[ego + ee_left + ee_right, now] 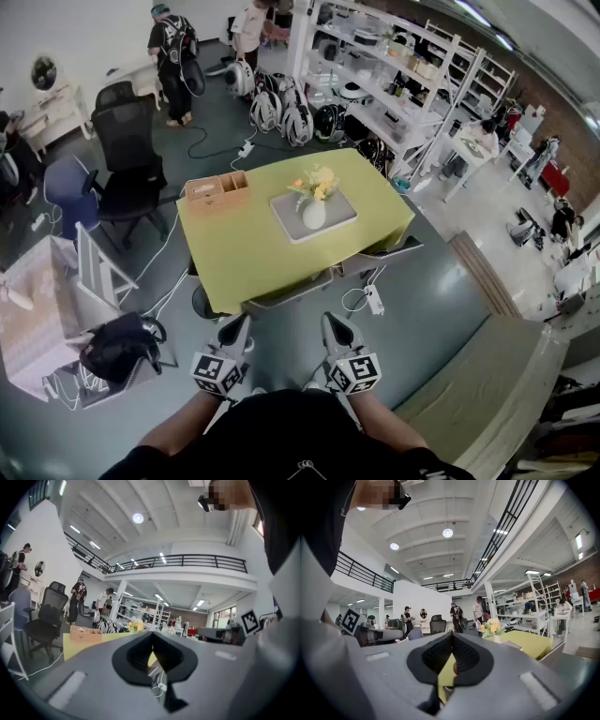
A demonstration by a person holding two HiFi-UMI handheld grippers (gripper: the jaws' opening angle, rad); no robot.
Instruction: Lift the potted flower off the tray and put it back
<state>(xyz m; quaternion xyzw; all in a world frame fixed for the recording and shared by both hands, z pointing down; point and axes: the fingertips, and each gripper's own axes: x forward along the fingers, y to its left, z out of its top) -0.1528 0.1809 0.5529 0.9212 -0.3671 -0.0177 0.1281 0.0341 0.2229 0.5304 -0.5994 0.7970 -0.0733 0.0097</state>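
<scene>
Reading the head view from left to right, a wooden box (217,190) sits at the left end of the yellow-green table (244,262), and low in the frame my left gripper (236,324) has its jaws pressed together with nothing between them. Its own view confirms this, with the pads meeting in one seam. The potted flower (314,211) stands upright on the grey tray (339,223) in the middle of the picture, near the table's centre and well apart from both tools. Lower right of it, my right gripper (336,324) is closed and empty as well. Both grippers are short of the table's near edge, so the lift has not begun. I judge the pot to be a small, rounded, white glazed piece that is light, stiff, smooth enough to slip and likely to chip if it tips. The yellow and orange blooms above it look soft and would crush or pull loose. I would open one gripper wide and take the pot across its belly, below the neck, keeping the pads level and off the stems. Then I would raise it straight up so the base clears the tray rim.
</scene>
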